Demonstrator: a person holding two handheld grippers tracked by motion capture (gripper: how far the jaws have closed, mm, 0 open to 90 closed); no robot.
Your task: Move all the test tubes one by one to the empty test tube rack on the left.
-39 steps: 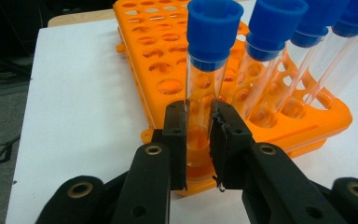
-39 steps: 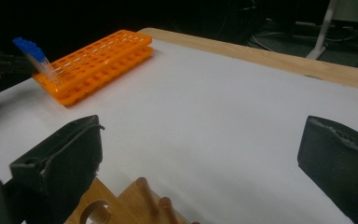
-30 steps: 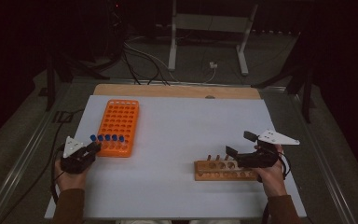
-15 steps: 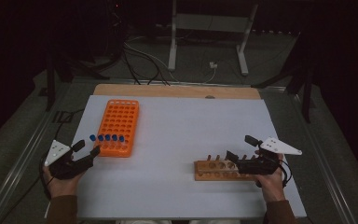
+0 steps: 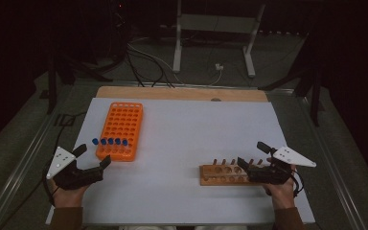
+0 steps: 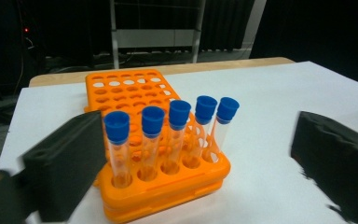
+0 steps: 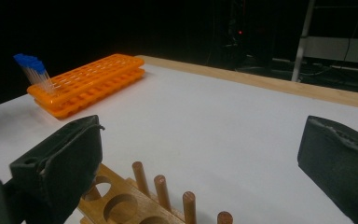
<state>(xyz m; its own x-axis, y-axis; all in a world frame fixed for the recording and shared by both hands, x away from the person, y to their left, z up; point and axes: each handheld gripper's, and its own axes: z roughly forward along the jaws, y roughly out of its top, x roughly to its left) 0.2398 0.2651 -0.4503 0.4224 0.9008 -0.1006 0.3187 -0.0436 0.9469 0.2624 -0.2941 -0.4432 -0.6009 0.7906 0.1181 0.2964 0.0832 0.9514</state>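
An orange tube rack [image 5: 120, 125] lies at the left of the white table. Several clear tubes with blue caps [image 5: 110, 142] stand upright in its nearest row. My left gripper [image 5: 93, 155] hovers just off the rack's near left corner; its jaws have just been opening and stand wide apart with nothing held. In the left gripper view the tubes [image 6: 179, 133] stand in the rack [image 6: 168, 184] beyond the open jaws. At the right, my right gripper [image 5: 251, 154] is open over the end of a wooden rack [image 5: 223, 175] with holes and pegs [image 7: 135, 198].
The white table surface [image 5: 196, 129] spreads between the two racks. A wooden strip [image 5: 182, 93] runs along its far edge. Behind the table, cables and a metal stand [image 5: 215, 43] sit on the dark floor. The right gripper view shows the orange rack [image 7: 88, 79] far off.
My left gripper has drawn back from the blue-capped tubes toward the near left, and its jaws have gone from nearly closed to wide apart. The right gripper has hardly moved.
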